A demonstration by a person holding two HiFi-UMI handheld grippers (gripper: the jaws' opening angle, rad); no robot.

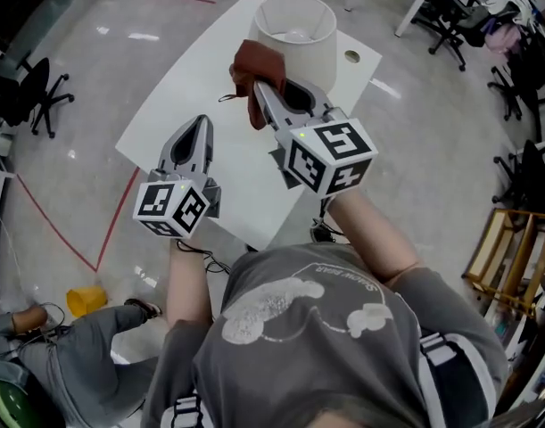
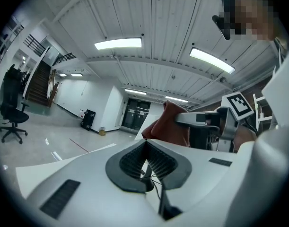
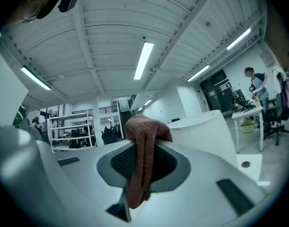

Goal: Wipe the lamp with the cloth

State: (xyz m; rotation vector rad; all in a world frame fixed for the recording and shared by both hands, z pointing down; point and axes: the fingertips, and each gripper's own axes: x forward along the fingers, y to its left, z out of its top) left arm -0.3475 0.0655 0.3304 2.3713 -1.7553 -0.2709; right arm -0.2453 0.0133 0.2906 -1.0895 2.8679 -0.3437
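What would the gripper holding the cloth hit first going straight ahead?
Probably the lamp shade, cloth touching first; the right gripper points near its left edge, so it might only graze.

One lamp (image 1: 296, 32), one cloth (image 1: 252, 68), one table (image 1: 187, 105), and two grippers: left gripper (image 1: 201, 121) and right gripper (image 1: 260, 87).

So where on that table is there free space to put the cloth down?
The white table is bare along its left side and near half, between the left gripper and the lamp. The far end is crowded: the lamp stands there, with the right gripper holding the cloth close by its shade.
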